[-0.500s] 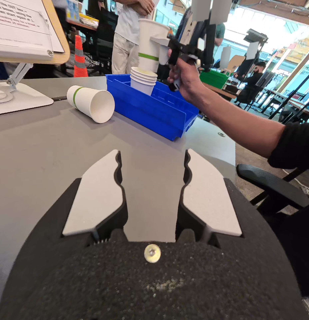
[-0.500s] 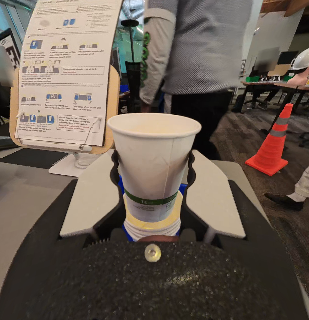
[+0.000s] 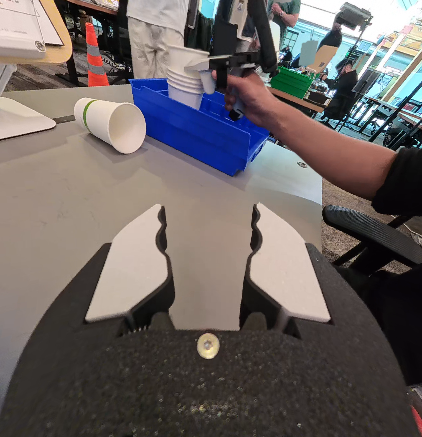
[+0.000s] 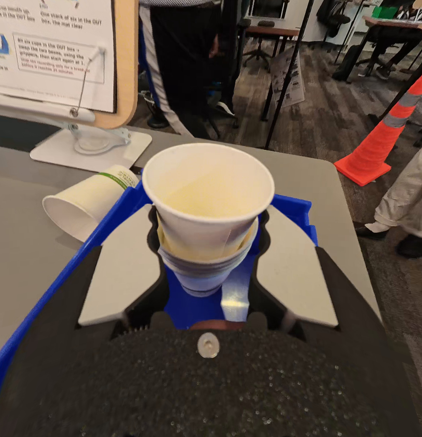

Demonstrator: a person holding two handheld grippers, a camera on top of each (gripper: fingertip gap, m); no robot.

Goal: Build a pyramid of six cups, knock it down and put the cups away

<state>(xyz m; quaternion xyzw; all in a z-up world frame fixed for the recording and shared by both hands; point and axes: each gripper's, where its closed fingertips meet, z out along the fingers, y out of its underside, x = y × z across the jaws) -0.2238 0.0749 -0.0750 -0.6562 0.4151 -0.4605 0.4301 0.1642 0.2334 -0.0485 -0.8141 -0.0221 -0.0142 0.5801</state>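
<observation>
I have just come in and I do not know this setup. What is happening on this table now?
A person is putting white paper cups away. The right gripper holds one cup, seated partly in the nested stack of cups in the blue plastic bin. The left gripper hangs open and empty over the grey table. One green-banded cup lies on its side beside the bin.

Grey counter [image 3: 63, 212] with a rounded far corner. Dark, streaked carpet floor [image 4: 323, 123] beyond its far edge. Orange traffic cone [image 4: 380, 146] with grey bands stands on the floor off the far right corner. Black mesh office chair [image 3: 370, 234] beside the right edge. Further desks [image 3: 297, 104] behind; bright daylight through large windows [image 3: 394, 47].
</observation>
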